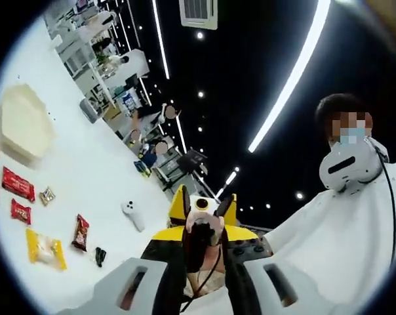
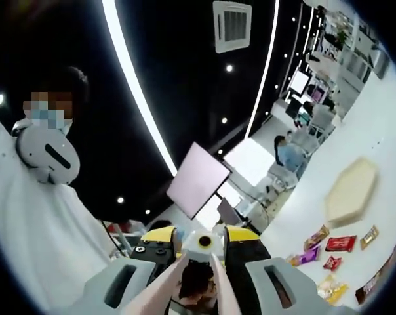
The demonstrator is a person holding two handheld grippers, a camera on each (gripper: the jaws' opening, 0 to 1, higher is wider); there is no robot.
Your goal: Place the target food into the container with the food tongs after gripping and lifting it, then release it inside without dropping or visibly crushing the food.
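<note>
Although neither view singles out one target, the snack packets lie loose on the white table [image 1: 106,170], at the lower left of the left gripper view and the lower right of the right gripper view. In the left gripper view, the large red packet [image 1: 18,184] has its long axis running from upper left to lower right. The yellow packet [image 1: 46,249] below it lies much the same way, while the dark red packet [image 1: 80,233] stands nearly upright in the frame. The packets are apart from one another.

The beige hexagonal container [image 1: 24,121] sits above them, well apart. A small white object [image 1: 132,215] and a small black one [image 1: 99,256] lie on the table closer to the grippers.

In the right gripper view, the tongs [image 2: 219,282] show as two pale arms between the jaws of the right gripper [image 2: 201,262], narrowing toward the top. A dark shape sits between the arms. I cannot tell how far the tongs are open, or whether they hold anything.

The left gripper [image 1: 203,249] faces the yellow-and-black one closely. A person in white [image 1: 342,230] stands behind.
</note>
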